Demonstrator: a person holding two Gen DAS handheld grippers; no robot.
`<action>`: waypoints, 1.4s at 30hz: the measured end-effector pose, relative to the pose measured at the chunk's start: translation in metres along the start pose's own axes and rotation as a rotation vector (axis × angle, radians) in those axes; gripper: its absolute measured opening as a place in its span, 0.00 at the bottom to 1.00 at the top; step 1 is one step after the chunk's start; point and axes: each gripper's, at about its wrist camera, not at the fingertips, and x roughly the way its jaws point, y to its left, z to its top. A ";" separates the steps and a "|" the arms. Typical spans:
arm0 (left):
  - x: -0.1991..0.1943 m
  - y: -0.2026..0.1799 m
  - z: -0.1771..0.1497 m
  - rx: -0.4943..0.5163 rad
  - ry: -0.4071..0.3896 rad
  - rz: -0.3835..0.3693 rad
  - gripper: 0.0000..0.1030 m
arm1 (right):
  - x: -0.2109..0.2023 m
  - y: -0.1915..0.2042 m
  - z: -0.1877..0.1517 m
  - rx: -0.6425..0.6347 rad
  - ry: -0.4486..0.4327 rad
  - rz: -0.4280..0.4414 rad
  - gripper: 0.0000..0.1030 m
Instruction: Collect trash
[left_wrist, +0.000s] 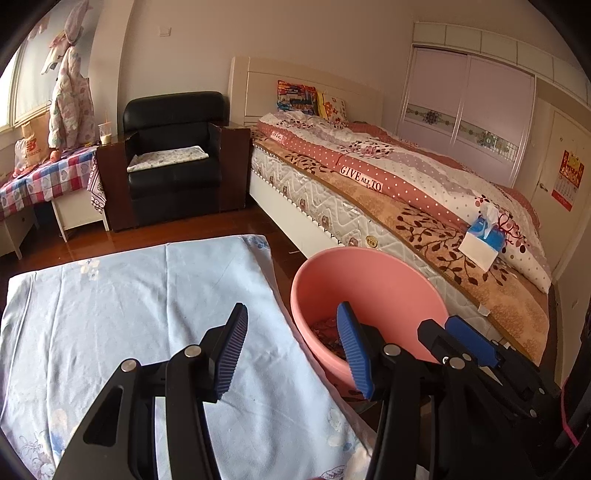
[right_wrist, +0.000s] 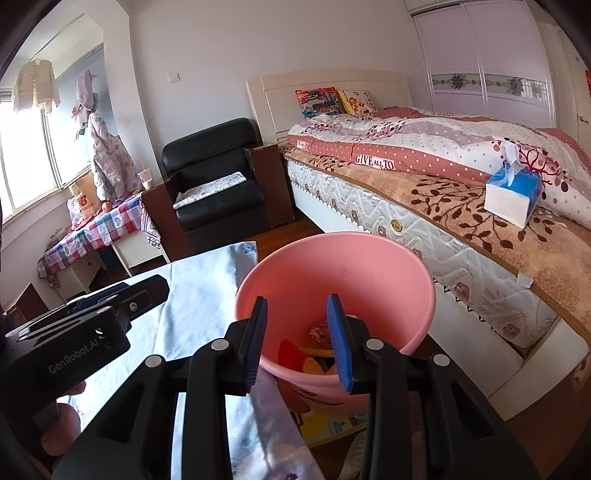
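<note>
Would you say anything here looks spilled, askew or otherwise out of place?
Nothing stands out. The pink bin stands upright beside the cloth-covered table with the trash inside it, none seen spilled. Both the left gripper and the right gripper are open and empty.

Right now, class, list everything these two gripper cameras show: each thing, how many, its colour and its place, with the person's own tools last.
Round pink plastic bucket: one, pink, on the floor between table and bed, coloured scraps inside.
Pale blue floral cloth: one, light blue, spread over the table.
Blue and white tissue box: one, on the bed's near edge.
Bed with patterned quilt: one, pink, white and brown, at right.
Black leather armchair: one, by the headboard.
Checked tablecloth: one, red and blue, under the window.
Drink cup: one, clear, beside the armchair.
Sliding wardrobe: one, pale, behind the bed.
Left gripper: open, black with blue pads, over the cloth's edge.
Right gripper: open, over the bucket.
</note>
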 end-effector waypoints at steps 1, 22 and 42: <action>-0.002 0.001 -0.001 -0.001 -0.003 0.001 0.48 | -0.002 0.002 -0.001 0.000 0.000 -0.002 0.33; -0.040 0.035 -0.018 -0.046 -0.031 0.008 0.48 | -0.023 0.040 -0.010 -0.044 0.014 0.019 0.35; -0.048 0.049 -0.026 -0.065 -0.029 0.007 0.47 | -0.029 0.051 -0.014 -0.056 0.005 0.010 0.44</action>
